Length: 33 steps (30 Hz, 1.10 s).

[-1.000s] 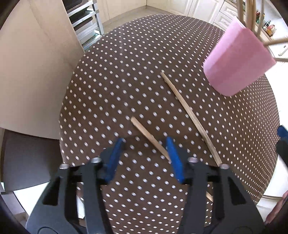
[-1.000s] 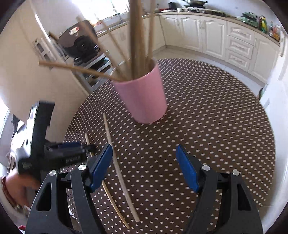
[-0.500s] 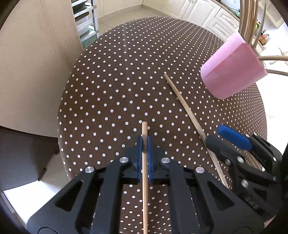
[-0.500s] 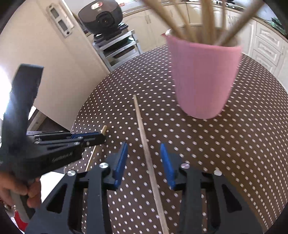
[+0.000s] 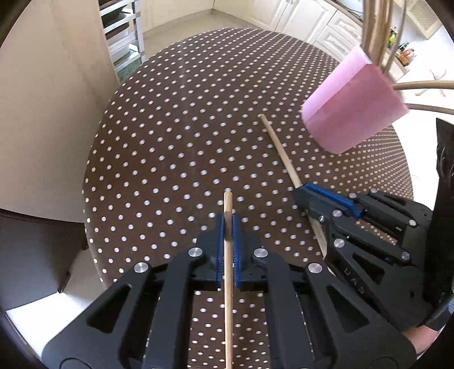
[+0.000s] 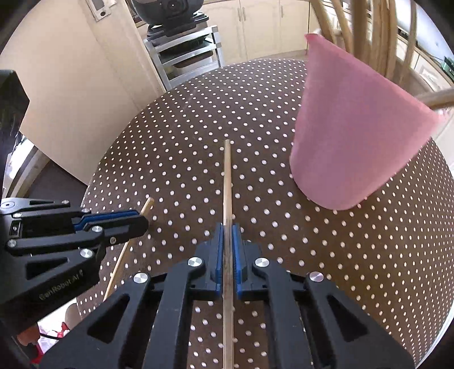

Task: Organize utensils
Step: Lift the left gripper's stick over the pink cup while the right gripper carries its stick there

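Underneath — dotted tablecloth (image 5: 176, 136) (cream cabinets (image 6: 255, 25))

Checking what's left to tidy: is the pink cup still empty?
No: several wooden sticks already stand in the pink cup, rising out of its rim.

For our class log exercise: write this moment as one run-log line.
left tongs: shut on short stick | right tongs: shut on long stick | pink cup: upright, holding sticks | next: likely lift to cup

You are in a bright kitchen with cream cupboards (image 5: 286, 17). A metal rack (image 6: 184, 54) stands by a big pale wall (image 5: 51, 113).
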Each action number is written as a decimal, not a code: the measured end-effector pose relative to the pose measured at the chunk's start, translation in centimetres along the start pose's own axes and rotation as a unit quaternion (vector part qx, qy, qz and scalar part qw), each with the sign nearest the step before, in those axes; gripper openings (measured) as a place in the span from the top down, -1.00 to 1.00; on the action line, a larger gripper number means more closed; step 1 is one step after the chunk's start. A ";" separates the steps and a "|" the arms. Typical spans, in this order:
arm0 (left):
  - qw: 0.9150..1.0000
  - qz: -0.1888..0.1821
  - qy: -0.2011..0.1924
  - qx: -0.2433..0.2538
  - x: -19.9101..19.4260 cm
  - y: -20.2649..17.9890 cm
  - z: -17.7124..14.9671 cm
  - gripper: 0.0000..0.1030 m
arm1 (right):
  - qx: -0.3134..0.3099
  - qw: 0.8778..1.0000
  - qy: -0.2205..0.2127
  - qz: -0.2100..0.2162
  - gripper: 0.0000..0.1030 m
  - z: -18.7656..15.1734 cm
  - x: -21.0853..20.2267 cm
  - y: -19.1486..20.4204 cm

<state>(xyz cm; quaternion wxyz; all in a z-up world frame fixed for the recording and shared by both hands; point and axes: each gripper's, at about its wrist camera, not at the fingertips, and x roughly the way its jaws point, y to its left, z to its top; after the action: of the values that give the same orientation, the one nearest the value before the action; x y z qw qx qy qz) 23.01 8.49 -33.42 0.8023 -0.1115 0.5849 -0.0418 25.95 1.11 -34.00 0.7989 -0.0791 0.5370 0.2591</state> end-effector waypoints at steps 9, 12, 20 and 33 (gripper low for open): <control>0.998 -0.036 -0.043 0.020 -4.0 -2.0 0.9 0.89 | 0.051 0.997 -0.048 0.037 0.90 -1.0 -5.7 -2.3; 0.997 -0.048 -0.060 0.028 -5.6 -2.6 1.0 0.89 | 0.058 0.995 -0.068 0.051 0.90 -1.3 -8.0 -2.9; 0.991 -0.072 -0.102 0.038 -9.8 -3.4 0.9 0.89 | 0.054 0.989 -0.115 0.081 0.90 -2.4 -12.8 -3.2; 0.982 -0.105 -0.145 0.066 -15.1 -6.4 -0.3 0.89 | 0.044 0.983 -0.157 0.086 0.90 -3.5 -16.4 -1.0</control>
<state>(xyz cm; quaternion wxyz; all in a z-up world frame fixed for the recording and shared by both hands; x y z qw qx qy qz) 18.42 5.25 -18.07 0.8755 -0.1241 0.4429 -0.1480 18.91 -6.54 -20.87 0.8509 0.0438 0.4203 0.3122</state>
